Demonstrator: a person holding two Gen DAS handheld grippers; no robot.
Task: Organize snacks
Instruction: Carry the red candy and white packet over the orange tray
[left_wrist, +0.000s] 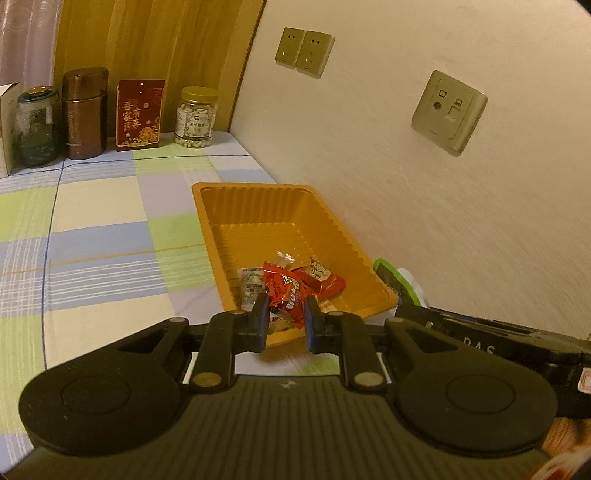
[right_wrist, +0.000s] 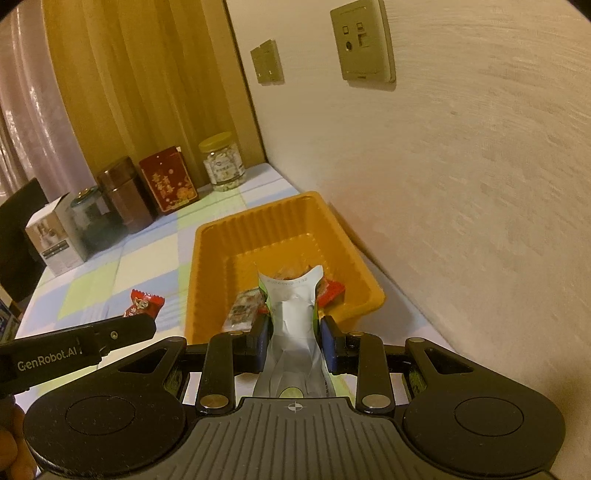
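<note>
Now left gripper clamped on red snack packet; right gripper clamped on white-green pouch.

Dim warm yellow light; grainy, fisheye-bent edges, dark vignette corners.

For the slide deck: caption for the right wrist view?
Right gripper holds a snack bag over the orange tray.

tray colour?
Orange-yellow tray with ribbed walls; clearest in the left wrist view.
</note>
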